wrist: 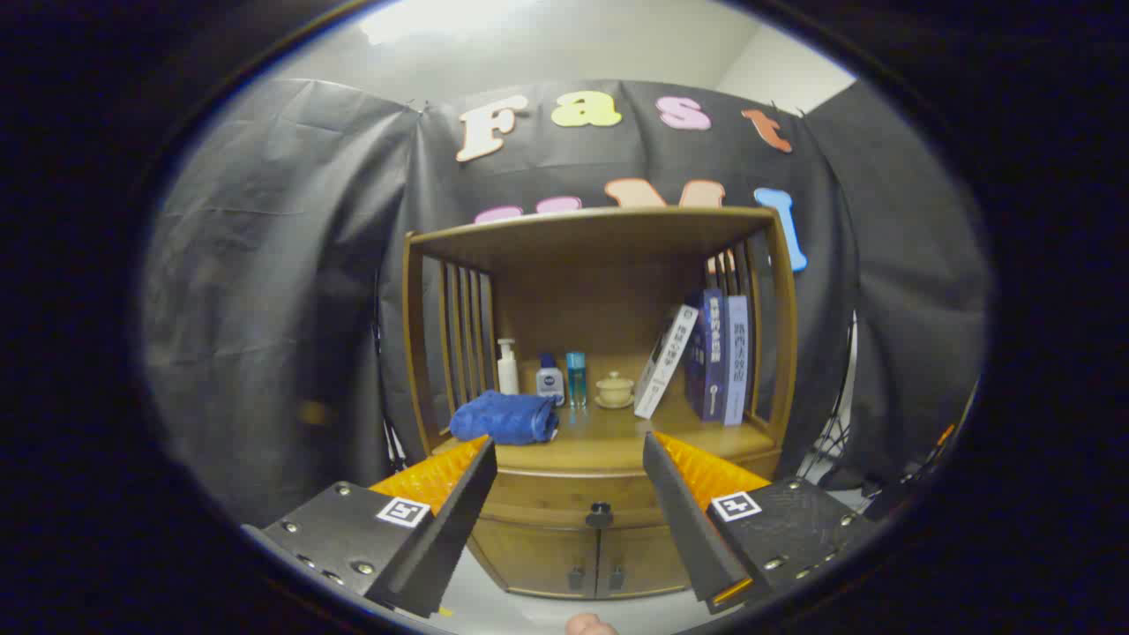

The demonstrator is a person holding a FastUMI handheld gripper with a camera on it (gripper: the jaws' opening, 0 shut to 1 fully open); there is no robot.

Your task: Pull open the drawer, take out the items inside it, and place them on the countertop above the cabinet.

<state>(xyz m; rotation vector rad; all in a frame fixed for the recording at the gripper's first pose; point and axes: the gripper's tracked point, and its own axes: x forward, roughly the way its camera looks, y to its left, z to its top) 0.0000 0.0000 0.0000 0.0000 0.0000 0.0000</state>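
Observation:
A wooden cabinet stands ahead of me against the booth's cloth wall. Its drawer [564,489] sits shut under the countertop [609,437], with a dark round knob [600,510] at its middle. My gripper [569,451] is open, held a short way back from the cabinet. The knob shows in the gap between the two fingers, a little below their tips. Nothing is between the fingers. A folded blue towel [504,417] lies on the countertop just beyond the left fingertip.
At the back of the countertop stand a white pump bottle [507,367], a small white jar [549,381], a teal bottle [576,378] and a cream lidded cup [614,389]. Books [710,357] lean at the right. Two lower doors [593,557] sit under the drawer.

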